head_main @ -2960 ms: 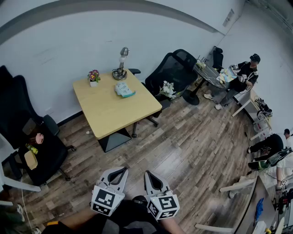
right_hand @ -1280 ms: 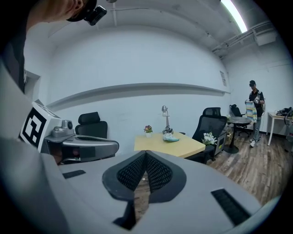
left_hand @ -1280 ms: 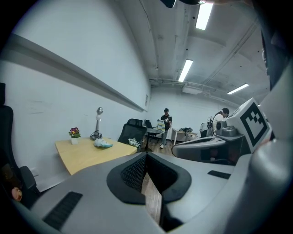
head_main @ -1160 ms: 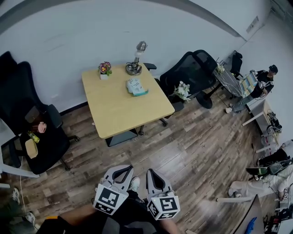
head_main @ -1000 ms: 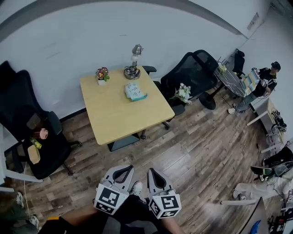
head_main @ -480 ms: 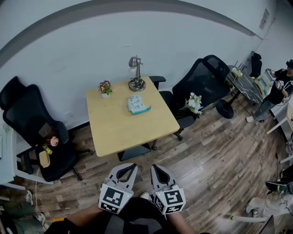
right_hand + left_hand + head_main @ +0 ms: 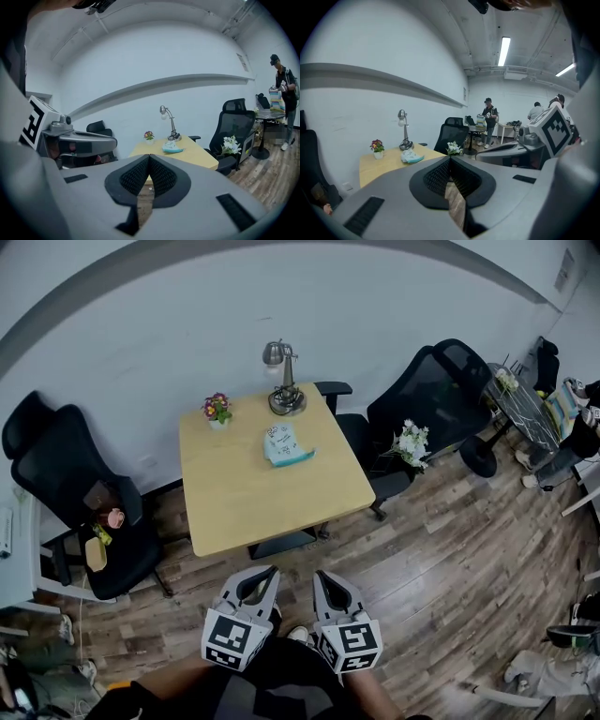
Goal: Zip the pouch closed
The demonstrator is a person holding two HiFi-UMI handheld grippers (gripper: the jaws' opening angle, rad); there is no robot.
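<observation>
Carrying the left gripper (image 7: pixel 263 574) and right gripper (image 7: pixel 324 577) side by side with fingers (image 7: pixel 136 177) pressed fully together on nothing, likely because no work within reach yet. Finding the pale pouch (image 7: pixel 285 445) well ahead of those fingers, flat on the table (image 7: pixel 253 502) near the lamp (image 7: pixel 286 401), probably laid there for access from both sides.

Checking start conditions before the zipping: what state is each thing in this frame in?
Left gripper: fingers shut, empty.
Right gripper: fingers shut, empty.
Pouch: lying flat on the table, untouched; zip too small to tell.
Lamp: upright on the table.
Flower pot: upright on the table.
</observation>
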